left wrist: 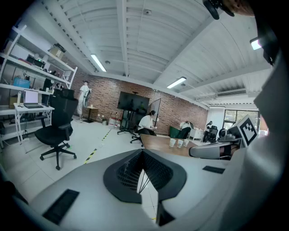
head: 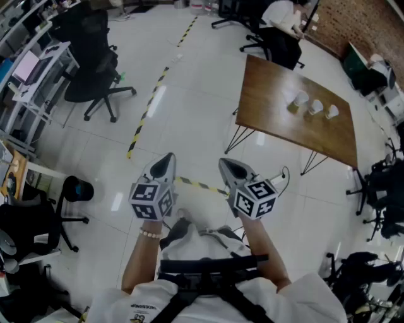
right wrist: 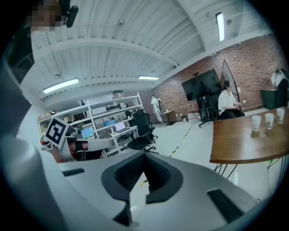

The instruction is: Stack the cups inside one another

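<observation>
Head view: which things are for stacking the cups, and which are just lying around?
For the job: three cups, the wooden table under them, left gripper, right gripper (both shut, empty).
Just around: black office chair, striped floor tape, white desk, seated person.

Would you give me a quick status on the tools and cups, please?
Left tool shut, empty. Right tool shut, empty. Three cups apart on table, unstacked, far ahead. Only floor between.
</observation>
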The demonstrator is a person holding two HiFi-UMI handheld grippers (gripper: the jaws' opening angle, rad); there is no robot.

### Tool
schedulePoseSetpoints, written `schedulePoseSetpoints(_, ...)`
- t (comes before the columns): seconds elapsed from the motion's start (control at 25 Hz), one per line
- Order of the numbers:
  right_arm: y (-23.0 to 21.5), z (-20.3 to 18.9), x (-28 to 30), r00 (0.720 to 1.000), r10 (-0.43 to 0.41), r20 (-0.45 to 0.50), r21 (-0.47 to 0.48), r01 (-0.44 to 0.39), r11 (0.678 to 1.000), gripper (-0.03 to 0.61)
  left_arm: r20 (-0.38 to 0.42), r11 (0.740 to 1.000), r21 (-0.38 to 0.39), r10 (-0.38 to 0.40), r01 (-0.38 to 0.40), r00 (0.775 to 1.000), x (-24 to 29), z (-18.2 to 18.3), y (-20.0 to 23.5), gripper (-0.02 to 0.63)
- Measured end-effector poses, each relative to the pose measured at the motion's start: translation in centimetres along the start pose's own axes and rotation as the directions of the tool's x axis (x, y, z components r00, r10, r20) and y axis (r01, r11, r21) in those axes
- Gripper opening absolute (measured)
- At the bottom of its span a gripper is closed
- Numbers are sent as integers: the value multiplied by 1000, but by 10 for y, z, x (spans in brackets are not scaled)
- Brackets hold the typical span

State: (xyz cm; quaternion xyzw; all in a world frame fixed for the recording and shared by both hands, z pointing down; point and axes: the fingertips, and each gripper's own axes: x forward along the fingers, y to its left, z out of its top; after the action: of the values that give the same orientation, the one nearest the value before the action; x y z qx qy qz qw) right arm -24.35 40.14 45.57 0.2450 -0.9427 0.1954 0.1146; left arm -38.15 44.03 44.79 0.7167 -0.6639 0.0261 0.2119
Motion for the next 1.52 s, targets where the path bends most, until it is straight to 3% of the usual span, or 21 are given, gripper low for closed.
schedulePoseSetpoints(0.24, 8, -1, 18, 1000, -18, 14, 12, 18, 1000, 6, -14, 999, 5, -34, 34, 999, 3, 1, 14, -8)
schedulePoseSetpoints(0.36, 3, 2, 21, 998, -49, 36, 20, 49, 999, 21, -27, 996, 6, -88, 88, 996, 13, 1, 11, -8)
schedulePoseSetpoints(0.72, -17, -2, 12, 979, -184, 93, 101, 174, 980, 23, -96, 963, -3, -270, 271, 958, 59, -1, -23, -9)
schedulePoseSetpoints(1.08, -144, 18, -51, 897, -405, 175, 187, 374, 908, 12, -150, 930, 2, -364, 369, 919, 148, -2, -84, -8)
schedulePoseSetpoints(1.52, -319, 72, -69, 890, -419, 179, 153, 395, 906, 31, -171, 926, -41, -376, 375, 911, 307, 12, -187, -8)
